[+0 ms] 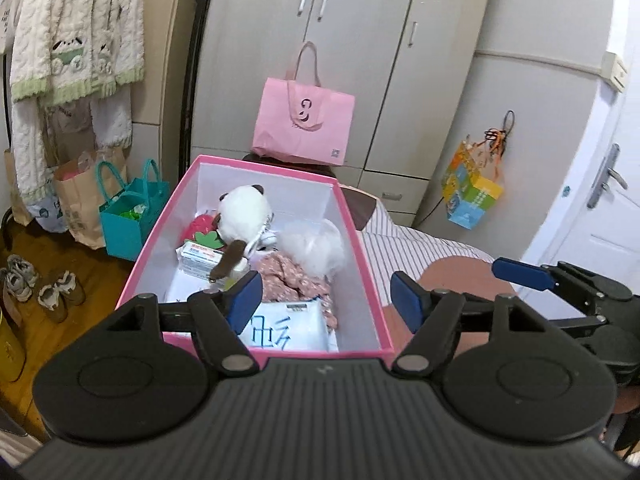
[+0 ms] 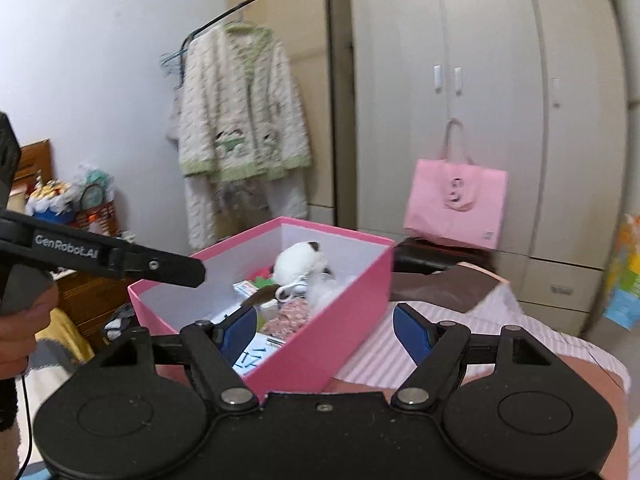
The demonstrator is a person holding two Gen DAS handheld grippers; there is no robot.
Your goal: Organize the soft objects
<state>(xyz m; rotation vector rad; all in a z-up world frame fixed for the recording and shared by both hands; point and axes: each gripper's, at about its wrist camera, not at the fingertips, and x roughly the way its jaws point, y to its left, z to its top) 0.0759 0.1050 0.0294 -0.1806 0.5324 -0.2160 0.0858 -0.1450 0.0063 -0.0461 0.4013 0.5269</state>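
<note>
A pink box (image 1: 362, 264) sits on the striped bed, also in the right wrist view (image 2: 340, 320). Inside lie a white plush with brown ears (image 1: 244, 212) (image 2: 298, 260), a white fluffy piece (image 1: 316, 246), a pink floral cloth (image 1: 290, 276), a small carton (image 1: 200, 260), a red strawberry item (image 1: 202, 230) and a white packet with blue writing (image 1: 280, 326). My left gripper (image 1: 326, 304) is open and empty above the box's near end. My right gripper (image 2: 324, 330) is open and empty over the box's near right wall; its blue finger (image 1: 522, 274) shows at the right in the left wrist view.
A pink tote bag (image 1: 304, 122) stands by the grey wardrobe (image 1: 360, 40). A cream pyjama set (image 2: 240, 112) hangs on a rack at left. A teal bag (image 1: 132, 212), paper bags and shoes (image 1: 40, 284) sit on the wood floor. The striped bedsheet (image 1: 404, 248) lies right of the box.
</note>
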